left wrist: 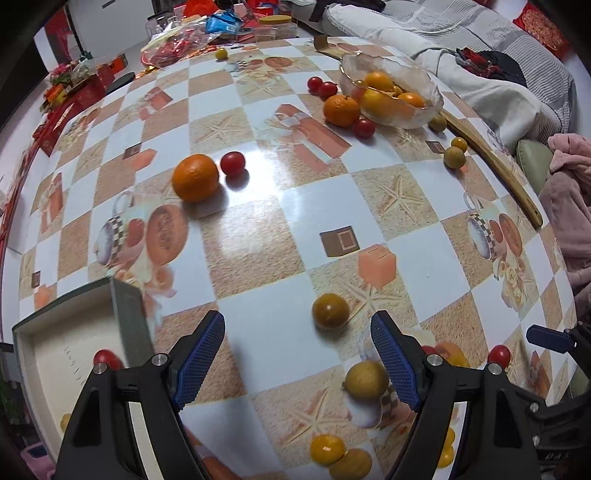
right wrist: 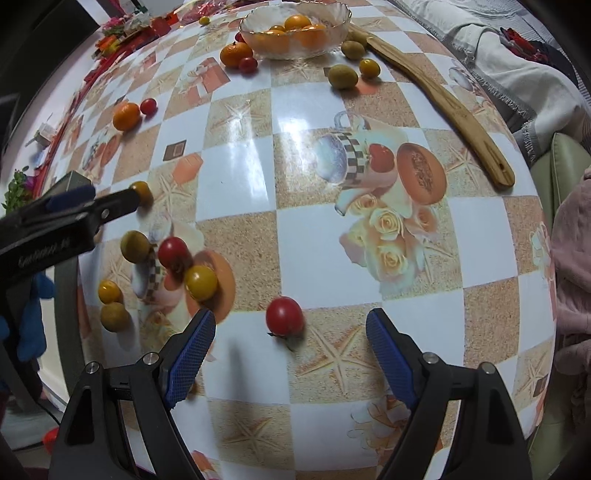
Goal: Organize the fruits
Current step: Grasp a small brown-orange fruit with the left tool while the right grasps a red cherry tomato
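Left gripper (left wrist: 297, 325): jaws wide, empty; an olive-yellow fruit (left wrist: 330, 310) lies between the tips, lower centre. Right gripper (right wrist: 290, 323): jaws wide, empty, bracketing a cherry tomato (right wrist: 284, 316). Glass bowl (right wrist: 334, 27) sits top centre.

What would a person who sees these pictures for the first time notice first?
Probably the glossy table with its checkered, picture-printed cloth and small fruits scattered over it. At its far side stands a glass bowl of orange fruits, with a long wooden spatula beside it. Near the cameras both grippers are open: a red tomato lies just ahead of the right gripper, and a brownish-yellow fruit ahead of the left gripper.
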### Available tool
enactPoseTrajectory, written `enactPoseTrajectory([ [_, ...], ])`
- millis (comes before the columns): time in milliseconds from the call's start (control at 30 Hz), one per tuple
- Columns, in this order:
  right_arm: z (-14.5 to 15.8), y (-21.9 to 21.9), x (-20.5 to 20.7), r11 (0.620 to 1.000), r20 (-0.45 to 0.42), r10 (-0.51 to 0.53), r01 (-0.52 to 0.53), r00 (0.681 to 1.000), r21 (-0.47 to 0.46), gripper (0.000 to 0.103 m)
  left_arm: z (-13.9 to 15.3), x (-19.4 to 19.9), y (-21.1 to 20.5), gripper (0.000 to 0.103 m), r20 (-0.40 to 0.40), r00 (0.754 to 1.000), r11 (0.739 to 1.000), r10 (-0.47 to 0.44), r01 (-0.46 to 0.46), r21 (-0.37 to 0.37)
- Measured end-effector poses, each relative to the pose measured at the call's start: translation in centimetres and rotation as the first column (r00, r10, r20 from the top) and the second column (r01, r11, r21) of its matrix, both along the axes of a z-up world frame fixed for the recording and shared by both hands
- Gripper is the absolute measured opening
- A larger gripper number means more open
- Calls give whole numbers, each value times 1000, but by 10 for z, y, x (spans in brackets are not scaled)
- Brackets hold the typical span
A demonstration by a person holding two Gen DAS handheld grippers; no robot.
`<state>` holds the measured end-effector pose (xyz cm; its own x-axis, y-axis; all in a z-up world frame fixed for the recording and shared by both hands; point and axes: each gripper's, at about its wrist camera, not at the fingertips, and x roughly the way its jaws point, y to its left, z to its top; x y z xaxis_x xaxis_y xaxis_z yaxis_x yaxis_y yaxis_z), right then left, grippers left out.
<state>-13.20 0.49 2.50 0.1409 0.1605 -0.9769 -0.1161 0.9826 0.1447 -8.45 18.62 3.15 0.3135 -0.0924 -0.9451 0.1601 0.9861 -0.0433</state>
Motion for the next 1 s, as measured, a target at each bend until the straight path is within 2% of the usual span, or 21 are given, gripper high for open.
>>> enactPoseTrajectory([
  [333,-12,10,-1,996,21,69,-67,997,-59,85,-15,9,-20,81,-19,1000,999,-13,14,38],
  [400,-13,15,-2,991,32,97,-94,995,-91,81,-18,10,-22,70,-29,1000,999,-7,9,45],
  [533,-10,25,-5,983,47,142,-135,989,-127,67,-16,9,-23,66,-26,1000,999,7,-6,45],
  [600,-9,27,-8,980,51,156,-148,986,-131,59,-14,7,-23,56,-18,1000,999,14,-13,43],
  [633,-8,32,-8,979,54,168,-160,984,-130,50,-13,6,-25,49,-14,1000,999,16,-16,41],
  [667,-7,36,-10,978,56,177,-169,983,-127,39,-12,6,-25,37,-12,1000,999,16,-16,34],
  [700,-6,37,-10,977,56,183,-176,981,-120,28,-12,5,-25,30,-10,1000,999,14,-14,29],
  [733,-6,37,-10,980,52,181,-176,982,-98,23,-11,5,-26,24,-14,1000,1000,13,-13,22],
  [867,-4,25,-7,995,19,91,-92,996,48,23,-5,3,-19,24,-23,999,998,24,-25,-52],
  [1000,0,8,-3,994,9,34,-35,999,103,23,5,-1,-11,24,-4,1000,997,26,-26,-67],
])
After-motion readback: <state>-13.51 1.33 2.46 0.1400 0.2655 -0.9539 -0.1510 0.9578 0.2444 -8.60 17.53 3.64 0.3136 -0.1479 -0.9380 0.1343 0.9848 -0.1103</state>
